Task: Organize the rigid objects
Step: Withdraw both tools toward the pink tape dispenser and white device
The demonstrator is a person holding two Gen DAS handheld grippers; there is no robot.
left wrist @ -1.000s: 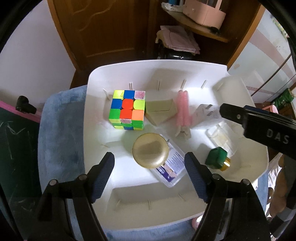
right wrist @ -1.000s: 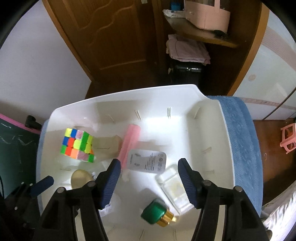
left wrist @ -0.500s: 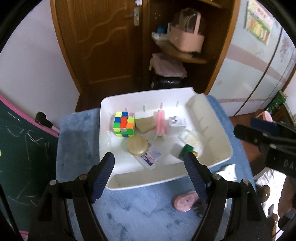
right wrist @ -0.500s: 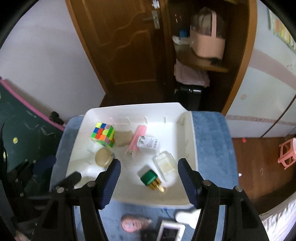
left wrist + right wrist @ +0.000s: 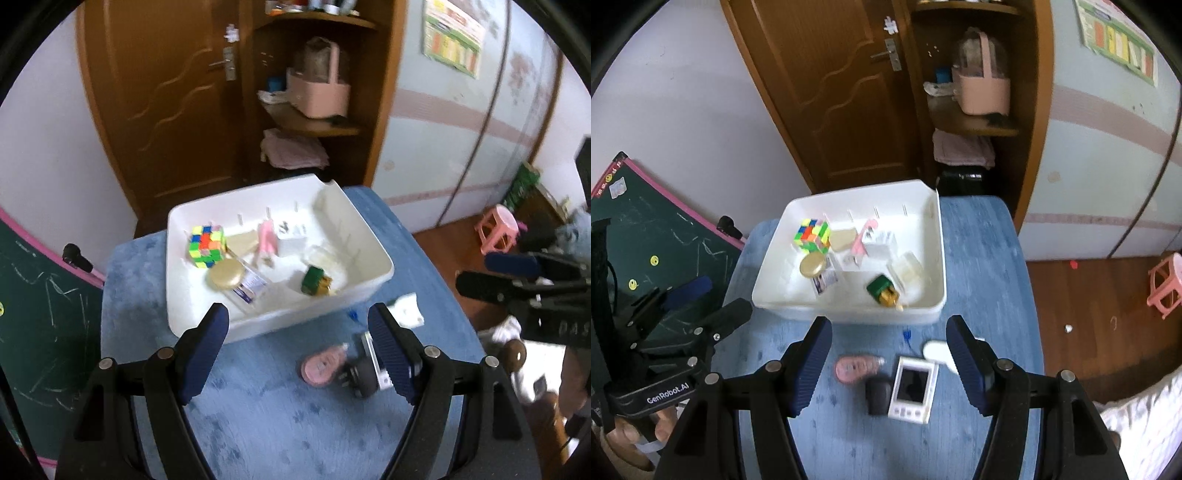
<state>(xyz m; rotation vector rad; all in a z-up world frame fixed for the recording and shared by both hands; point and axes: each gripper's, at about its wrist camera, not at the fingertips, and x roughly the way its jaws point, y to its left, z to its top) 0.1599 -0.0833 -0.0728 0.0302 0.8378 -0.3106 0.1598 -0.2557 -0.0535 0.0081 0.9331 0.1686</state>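
Note:
A white bin sits on a blue-covered table. It holds a colour cube, a gold-lidded jar, a pink item, a green bottle and clear boxes. In front of the bin lie a pink oval object, a black object, a white device with a screen and a white item. My left gripper and right gripper are both open and empty, high above the table's near part.
A brown door and a corner shelf with a pink basket stand behind the table. A chalkboard leans at the left. A pink stool stands on the wooden floor at the right.
Both grippers have pulled back and up from the bin. The bin now looks small and far, and the objects on the table in front of it have come into view.

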